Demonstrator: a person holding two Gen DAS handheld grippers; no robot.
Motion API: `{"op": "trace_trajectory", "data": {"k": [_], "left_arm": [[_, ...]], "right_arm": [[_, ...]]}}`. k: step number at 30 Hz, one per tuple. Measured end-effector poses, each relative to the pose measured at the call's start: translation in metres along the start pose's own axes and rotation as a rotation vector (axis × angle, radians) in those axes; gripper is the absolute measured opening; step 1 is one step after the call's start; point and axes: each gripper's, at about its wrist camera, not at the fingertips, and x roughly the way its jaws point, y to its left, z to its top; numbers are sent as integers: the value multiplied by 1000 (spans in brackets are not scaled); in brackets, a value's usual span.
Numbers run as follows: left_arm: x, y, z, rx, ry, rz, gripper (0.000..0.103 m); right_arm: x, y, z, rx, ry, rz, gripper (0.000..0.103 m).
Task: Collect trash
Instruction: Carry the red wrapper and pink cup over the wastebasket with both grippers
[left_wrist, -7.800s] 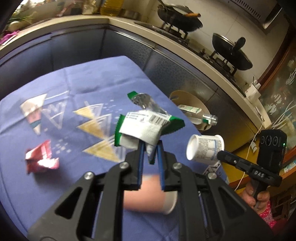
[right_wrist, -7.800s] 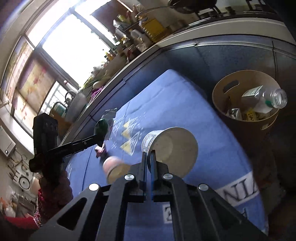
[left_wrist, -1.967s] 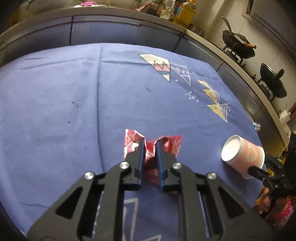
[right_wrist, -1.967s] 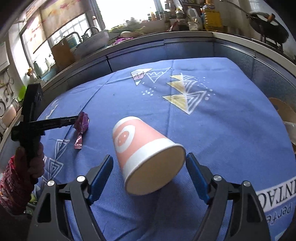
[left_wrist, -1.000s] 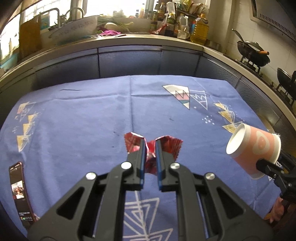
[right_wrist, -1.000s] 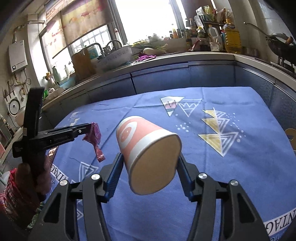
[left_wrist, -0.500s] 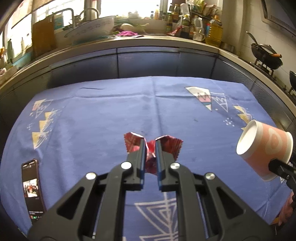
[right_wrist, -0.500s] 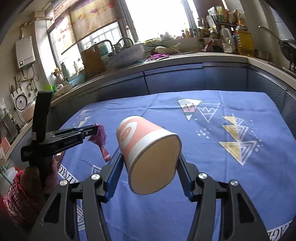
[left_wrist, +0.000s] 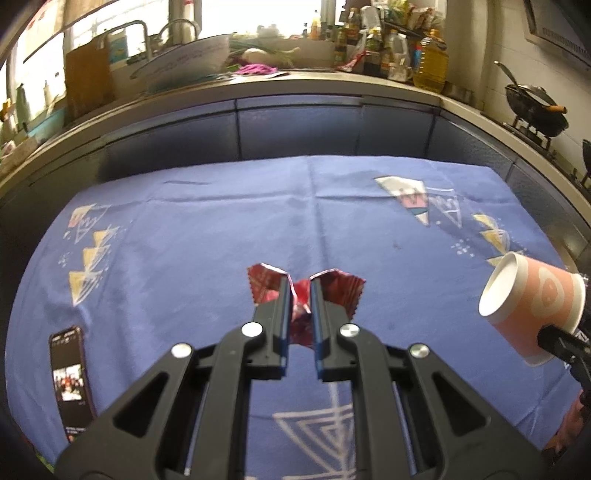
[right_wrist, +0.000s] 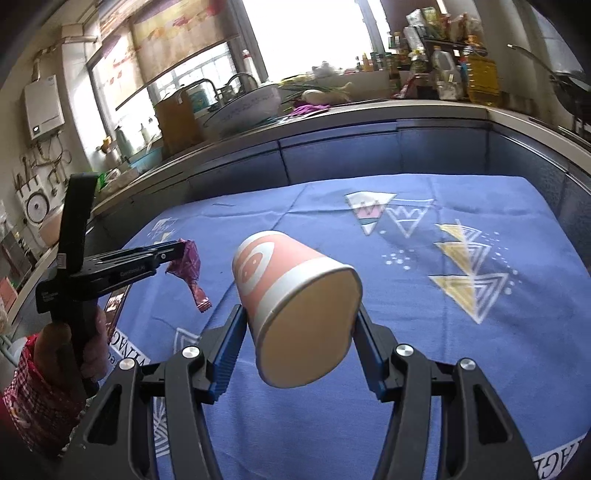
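Note:
My left gripper (left_wrist: 298, 291) is shut on a crumpled red foil wrapper (left_wrist: 341, 290) and holds it above the blue tablecloth (left_wrist: 207, 236). From the right wrist view the left gripper (right_wrist: 177, 253) shows at the left with the wrapper (right_wrist: 190, 264) hanging from it. My right gripper (right_wrist: 299, 319) is shut on a pink and white paper cup (right_wrist: 291, 291), held on its side above the cloth, open mouth toward the camera. The cup (left_wrist: 532, 306) also shows at the right edge of the left wrist view.
A phone (left_wrist: 72, 380) lies on the cloth near its front left edge. A dark counter (left_wrist: 295, 122) wraps around the far side, crowded with bottles (left_wrist: 428, 66) and a sink bowl (left_wrist: 184, 62). A wok (left_wrist: 535, 110) sits on the stove at the right.
Both grippers have lifted and pulled back from the table with their loads; more of the cloth and the phone have come into view. Grips are unchanged.

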Motion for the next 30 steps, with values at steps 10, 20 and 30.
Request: {"op": "trace_trajectory", "data": {"k": [10, 20, 30], "left_arm": [[2, -89, 29, 165, -46, -55, 10], [9, -187, 47, 297, -73, -135, 10], [19, -271, 58, 407, -78, -199, 10]], "right_arm": [[-33, -57, -12, 106, -52, -85, 56], [-78, -119, -28, 220, -125, -182, 56], [-111, -171, -40, 300, -174, -256, 56]]}}
